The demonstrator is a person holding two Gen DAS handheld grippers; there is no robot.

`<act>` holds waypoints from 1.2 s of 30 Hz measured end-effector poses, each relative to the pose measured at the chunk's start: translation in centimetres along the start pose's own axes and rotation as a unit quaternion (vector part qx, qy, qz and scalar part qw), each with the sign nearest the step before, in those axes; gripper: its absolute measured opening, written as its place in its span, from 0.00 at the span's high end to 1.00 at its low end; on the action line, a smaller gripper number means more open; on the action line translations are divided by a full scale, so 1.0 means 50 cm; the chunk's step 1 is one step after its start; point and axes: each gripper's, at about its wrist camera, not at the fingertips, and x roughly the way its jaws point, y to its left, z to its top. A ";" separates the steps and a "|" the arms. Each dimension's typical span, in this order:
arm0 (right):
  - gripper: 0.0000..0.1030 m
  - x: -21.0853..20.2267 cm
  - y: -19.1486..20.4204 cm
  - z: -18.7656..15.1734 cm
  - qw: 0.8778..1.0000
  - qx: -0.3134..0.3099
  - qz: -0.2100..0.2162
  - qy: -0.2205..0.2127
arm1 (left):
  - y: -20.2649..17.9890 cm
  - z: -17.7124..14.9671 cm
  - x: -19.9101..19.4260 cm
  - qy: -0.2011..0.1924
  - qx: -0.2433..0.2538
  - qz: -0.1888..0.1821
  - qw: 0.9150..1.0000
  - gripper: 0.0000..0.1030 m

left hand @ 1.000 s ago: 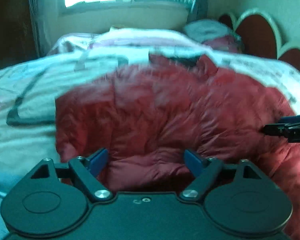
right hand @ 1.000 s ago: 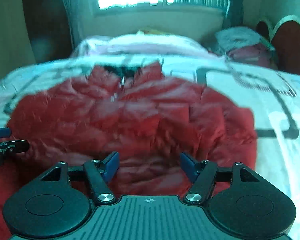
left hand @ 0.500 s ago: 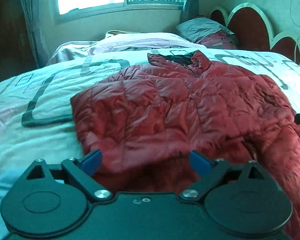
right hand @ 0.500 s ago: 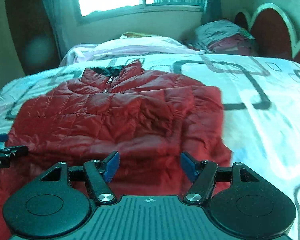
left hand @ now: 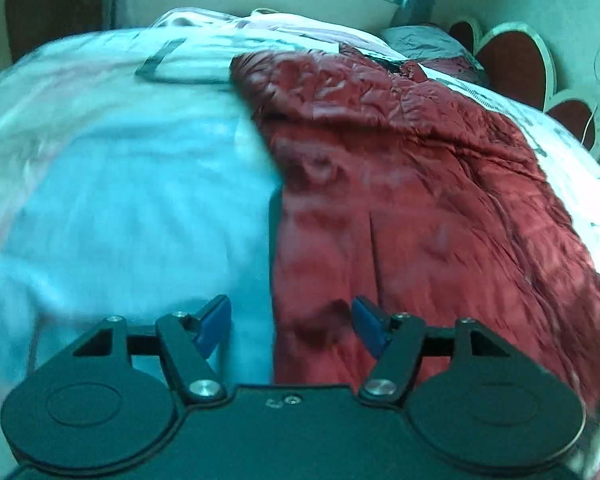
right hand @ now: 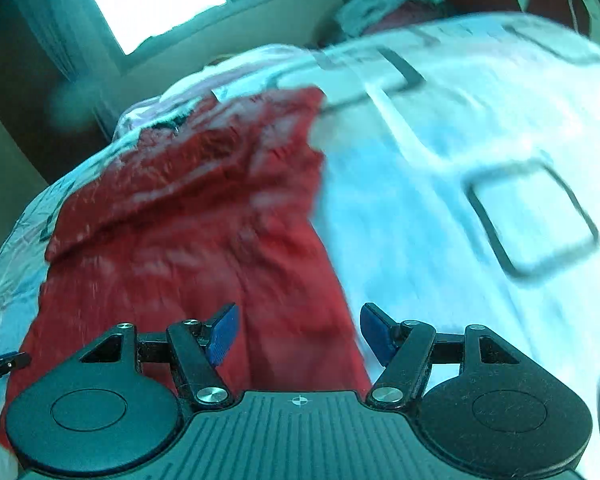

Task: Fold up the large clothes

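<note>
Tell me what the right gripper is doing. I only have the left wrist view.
Observer: The right gripper is open and grips nothing.
Operator: Say where it sits over the jacket.
Observer: It is at the jacket edge on the right of that view. The edge runs between its jaws, close to the right one. I cannot tell whether it touches.
Operator: Report what is on the sheet beside it.
Observer: The sheet has a dark square outline printed on it, right of the jacket.
</note>
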 end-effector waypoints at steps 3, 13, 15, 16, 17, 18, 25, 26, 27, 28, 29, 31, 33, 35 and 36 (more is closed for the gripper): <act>0.35 -0.023 -0.039 -0.049 0.999 0.021 0.010 0.023 | 0.007 -0.046 -0.033 0.005 -0.016 -0.009 1.000 0.37; 0.51 -0.075 -0.085 -0.125 0.987 0.075 0.137 0.045 | 0.058 -0.145 -0.083 -0.010 -0.153 -0.151 0.976 0.50; 0.63 -0.055 -0.092 -0.119 0.980 0.098 0.163 0.051 | 0.071 -0.145 -0.064 -0.017 -0.206 -0.177 0.962 0.61; 0.63 -0.048 -0.095 -0.117 0.978 0.108 0.172 0.050 | 0.072 -0.143 -0.053 -0.019 -0.222 -0.182 0.958 0.66; 0.66 -0.040 -0.095 -0.113 0.976 0.115 0.179 0.051 | 0.069 -0.141 -0.045 -0.019 -0.230 -0.182 0.956 0.68; 0.73 -0.033 -0.097 -0.111 0.973 0.122 0.187 0.052 | 0.063 -0.137 -0.039 -0.021 -0.234 -0.181 0.955 0.80; 0.92 -0.090 -0.102 -0.106 0.967 0.117 0.226 -0.006 | 0.046 -0.158 -0.085 -0.089 -0.239 -0.169 0.952 0.94; 0.92 -0.085 -0.107 -0.108 0.969 0.116 0.217 0.000 | 0.049 -0.163 -0.076 -0.078 -0.241 -0.159 0.954 0.94; 0.92 -0.073 -0.111 -0.110 0.971 0.115 0.208 0.014 | 0.050 -0.167 -0.066 -0.066 -0.244 -0.154 0.955 0.94; 0.92 -0.064 -0.112 -0.109 0.972 0.116 0.201 0.025 | 0.049 -0.167 -0.061 -0.063 -0.247 -0.153 0.955 0.94; 0.92 -0.061 -0.111 -0.108 0.973 0.115 0.200 0.025 | 0.044 -0.164 -0.062 -0.066 -0.248 -0.153 0.954 0.94; 0.92 -0.074 -0.107 -0.096 0.971 0.118 0.207 0.008 | 0.035 -0.148 -0.075 -0.083 -0.247 -0.160 0.952 0.94; 0.92 -0.091 -0.099 -0.071 0.969 0.118 0.215 -0.016 | 0.026 -0.121 -0.091 -0.106 -0.242 -0.168 0.950 0.94; 0.92 -0.104 -0.084 -0.037 0.969 0.107 0.217 -0.038 | 0.026 -0.084 -0.108 -0.132 -0.236 -0.178 0.946 0.94; 0.92 -0.107 -0.075 -0.015 0.969 0.102 0.220 -0.050 | 0.027 -0.062 -0.111 -0.145 -0.235 -0.183 0.944 0.94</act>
